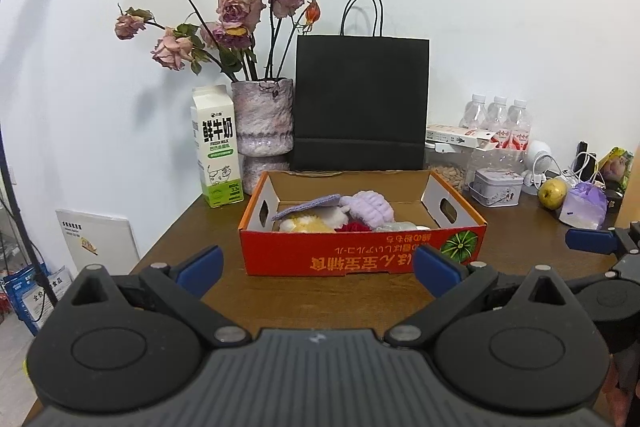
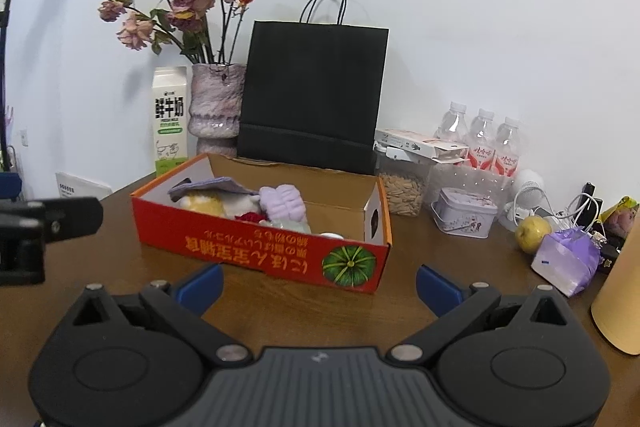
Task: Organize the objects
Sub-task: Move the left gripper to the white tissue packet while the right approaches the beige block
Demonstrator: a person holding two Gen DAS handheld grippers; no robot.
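Both claws, left [image 1: 318,269] and right [image 2: 318,285], are wide open and empty, with the box [image 1: 360,247] of soft stuff on the desk [image 1: 320,299] ahead. Grabbing too deep could probably drag the light box.

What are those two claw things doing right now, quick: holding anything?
Left gripper: jaws open, holding nothing.
Right gripper: jaws open, holding nothing.
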